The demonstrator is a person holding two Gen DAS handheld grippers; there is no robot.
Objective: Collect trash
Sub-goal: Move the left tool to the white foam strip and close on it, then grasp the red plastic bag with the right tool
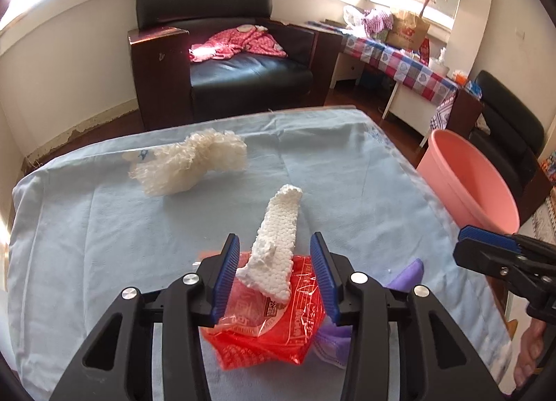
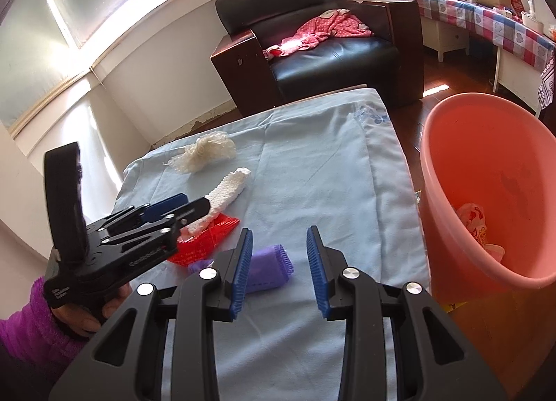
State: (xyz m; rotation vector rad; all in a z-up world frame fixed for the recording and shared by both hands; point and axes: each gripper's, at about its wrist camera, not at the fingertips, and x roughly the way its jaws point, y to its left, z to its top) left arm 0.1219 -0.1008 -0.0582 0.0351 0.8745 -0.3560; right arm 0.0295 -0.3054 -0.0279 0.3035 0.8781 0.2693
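On top of the table's light blue cloth (image 1: 104, 227) there's a little pile of junk, and both grippers are hanging over the near end of it. Left gripper (image 1: 274, 262) has its jaws spread wide and nothing in them, sitting right over a white foam strip (image 1: 278, 227) that lies on a red plastic wrapper (image 1: 271, 324). Key thing here: the foam's long axis runs straight away from the fingers, basically in line with them, with its near end sitting between the two blue pads (image 1: 227, 272), so closing would pinch it across its narrow width, I think. Right gripper (image 2: 279, 269) is also wide open and empty, with a purple cloth thing (image 2: 267, 267) lying just ahead between its fingers, pushed a bit toward the left one. A fluffy cream mesh wad (image 1: 189, 166) sits farther back, well apart from both. The pink bucket (image 2: 486, 192) stands off the table's right edge with some trash in it already, so the right hand is clearly closer to the drop-off. My guess is each gripper just comes down on whatever's under it.
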